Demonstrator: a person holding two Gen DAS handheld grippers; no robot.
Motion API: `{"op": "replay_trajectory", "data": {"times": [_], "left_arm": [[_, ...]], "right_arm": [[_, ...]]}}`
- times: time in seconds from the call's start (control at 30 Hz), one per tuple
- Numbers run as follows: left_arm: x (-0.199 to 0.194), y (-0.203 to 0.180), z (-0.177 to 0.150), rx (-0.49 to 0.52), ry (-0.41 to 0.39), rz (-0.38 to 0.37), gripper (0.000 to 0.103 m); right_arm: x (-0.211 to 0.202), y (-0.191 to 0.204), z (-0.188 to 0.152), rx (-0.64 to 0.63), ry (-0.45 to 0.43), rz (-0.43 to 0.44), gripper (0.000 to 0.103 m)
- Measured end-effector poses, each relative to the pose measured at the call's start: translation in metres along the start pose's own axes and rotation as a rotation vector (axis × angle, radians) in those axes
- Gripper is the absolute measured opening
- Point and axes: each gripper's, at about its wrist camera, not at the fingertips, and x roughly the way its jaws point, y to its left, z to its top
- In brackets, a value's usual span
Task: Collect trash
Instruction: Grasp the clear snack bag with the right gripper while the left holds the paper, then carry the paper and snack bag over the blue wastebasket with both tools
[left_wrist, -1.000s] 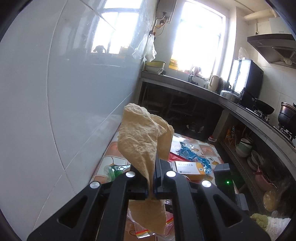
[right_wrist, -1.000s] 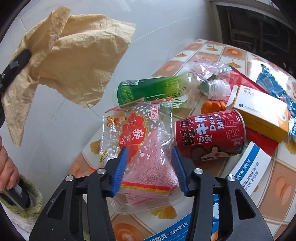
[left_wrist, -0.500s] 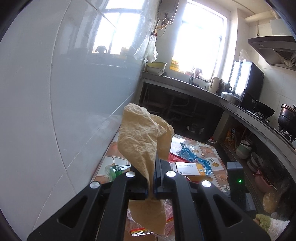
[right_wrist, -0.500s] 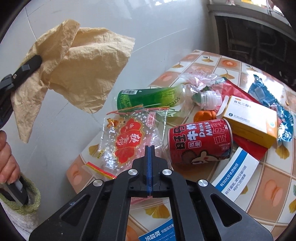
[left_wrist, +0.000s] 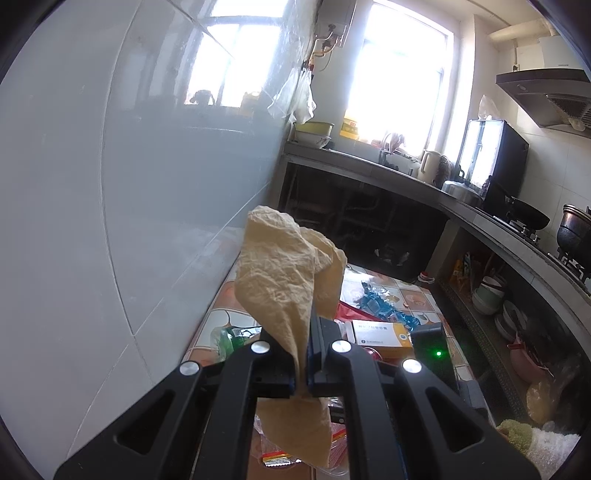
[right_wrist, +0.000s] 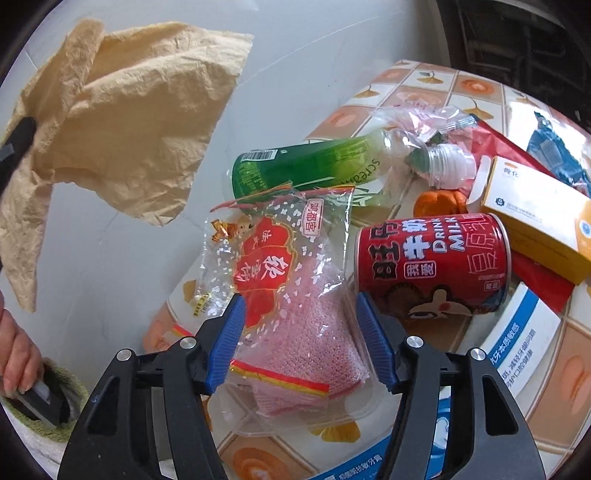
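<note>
My left gripper (left_wrist: 308, 354) is shut on a crumpled tan paper sheet (left_wrist: 284, 280), held up above the table beside the wall. The same paper (right_wrist: 122, 122) fills the upper left of the right wrist view. My right gripper (right_wrist: 300, 314) points down at the tiled table (right_wrist: 399, 88), and its jaws are opening. A clear snack packet with red print (right_wrist: 280, 280) lies between the blue pads, which stand apart from it. A red milk can (right_wrist: 432, 266) lies on its side just right of the right finger.
Behind the packet lie a green bottle (right_wrist: 314, 166), an orange lump (right_wrist: 439, 201), a yellow-white box (right_wrist: 535, 221), a blue wrapper (right_wrist: 554, 155) and a blue-white carton (right_wrist: 524, 343). The white wall is on the left. A person's hand (right_wrist: 18, 350) is at the lower left.
The right gripper's jaws closed empty above the snack packet, then spread again and now straddle it. The left gripper and its paper have not moved.
</note>
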Motion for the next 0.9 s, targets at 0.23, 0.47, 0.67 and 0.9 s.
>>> {"op": "replay_trajectory", "data": {"times": [0.23, 0.47, 0.67, 0.9], "left_arm": [[0.001, 0.001, 0.001, -0.001, 0.001, -0.002, 0.004], [0.001, 0.000, 0.000, -0.003, -0.001, -0.003, 0.004], [0.000, -0.003, 0.000, -0.002, -0.006, -0.007, 0.004], [0.002, -0.012, -0.001, 0.012, -0.007, -0.044, 0.004]], "right_arm": [[0.013, 0.011, -0.002, -0.064, 0.003, -0.090, 0.033], [-0.007, 0.009, -0.003, -0.073, -0.062, -0.109, 0.014], [-0.036, 0.008, -0.006, -0.033, -0.135, -0.085, 0.011], [-0.090, -0.007, -0.023, 0.061, -0.251, -0.066, 0.011]]}}
